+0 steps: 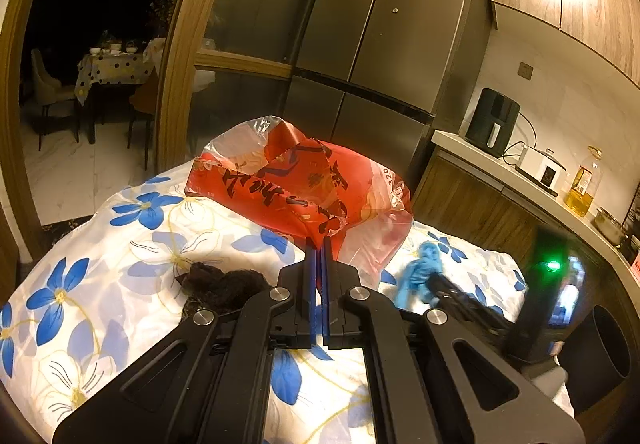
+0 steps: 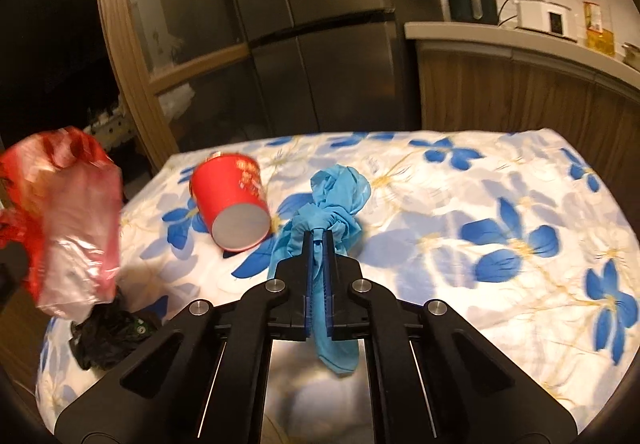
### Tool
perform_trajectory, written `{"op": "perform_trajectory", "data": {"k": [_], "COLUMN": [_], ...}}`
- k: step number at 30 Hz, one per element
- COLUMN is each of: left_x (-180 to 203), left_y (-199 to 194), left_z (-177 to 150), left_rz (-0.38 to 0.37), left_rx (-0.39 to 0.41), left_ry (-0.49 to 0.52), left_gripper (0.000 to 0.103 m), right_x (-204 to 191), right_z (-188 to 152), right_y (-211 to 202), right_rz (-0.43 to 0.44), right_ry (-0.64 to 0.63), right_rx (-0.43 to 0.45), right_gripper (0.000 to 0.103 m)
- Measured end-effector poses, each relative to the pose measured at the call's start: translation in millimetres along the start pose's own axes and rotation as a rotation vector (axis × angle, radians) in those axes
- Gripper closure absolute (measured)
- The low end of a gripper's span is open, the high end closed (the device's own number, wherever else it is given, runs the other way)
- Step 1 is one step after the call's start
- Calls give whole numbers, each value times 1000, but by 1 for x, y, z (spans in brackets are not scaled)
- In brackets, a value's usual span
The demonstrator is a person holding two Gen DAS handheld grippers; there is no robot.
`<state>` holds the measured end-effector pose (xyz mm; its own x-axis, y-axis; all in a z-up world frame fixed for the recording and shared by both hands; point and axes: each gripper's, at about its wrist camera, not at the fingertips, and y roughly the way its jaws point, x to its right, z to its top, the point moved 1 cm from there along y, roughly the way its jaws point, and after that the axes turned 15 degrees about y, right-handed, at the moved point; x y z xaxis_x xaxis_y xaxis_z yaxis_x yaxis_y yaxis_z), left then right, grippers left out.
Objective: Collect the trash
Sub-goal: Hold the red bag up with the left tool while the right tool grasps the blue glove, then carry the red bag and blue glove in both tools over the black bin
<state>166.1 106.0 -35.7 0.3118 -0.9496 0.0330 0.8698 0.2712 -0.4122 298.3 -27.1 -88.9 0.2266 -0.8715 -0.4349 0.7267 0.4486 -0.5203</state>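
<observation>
Now the right tool (image 2: 319,234) is clamped on the blue glove (image 2: 336,195), the left tool (image 1: 319,244) on the red bag (image 1: 296,183); next, the glove must go into the bag's mouth.

Your left claw (image 1: 319,244) is pinching the red plastic bag (image 1: 296,183) by its near edge, holding it above the flowered cloth (image 1: 132,228). A black crumpled wad (image 1: 224,284) is lying near left, and your right claw (image 1: 434,278) is gripping something blue (image 1: 420,272).
</observation>
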Motion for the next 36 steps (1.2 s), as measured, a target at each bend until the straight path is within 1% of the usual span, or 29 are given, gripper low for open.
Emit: {"op": "perform_trajectory", "data": {"k": [9,14,23,31,36], "left_x": [41,77,155,214,254], "left_y": [-13,-19,-28,-29,-33], "left_z": [0,3,6,12,18], "left_rz": [-72,-130,-255,-364,-434], "left_rx": [9,19,46,49,67], "left_ry": [51,97,206,266,303], "left_gripper": [102,102,102,102,102], "right_x": [43,71,129,176,205], "right_z": [12,21,33,43,50], "right_y": [-73,-115,-173,-210,-235], "right_rz": [-2,-26,-106,-185,-245], "right_ry": [66,90,152,201,222], "right_rx": [111,186,294,370,420], "right_gripper": [100,100,100,100,100]}}
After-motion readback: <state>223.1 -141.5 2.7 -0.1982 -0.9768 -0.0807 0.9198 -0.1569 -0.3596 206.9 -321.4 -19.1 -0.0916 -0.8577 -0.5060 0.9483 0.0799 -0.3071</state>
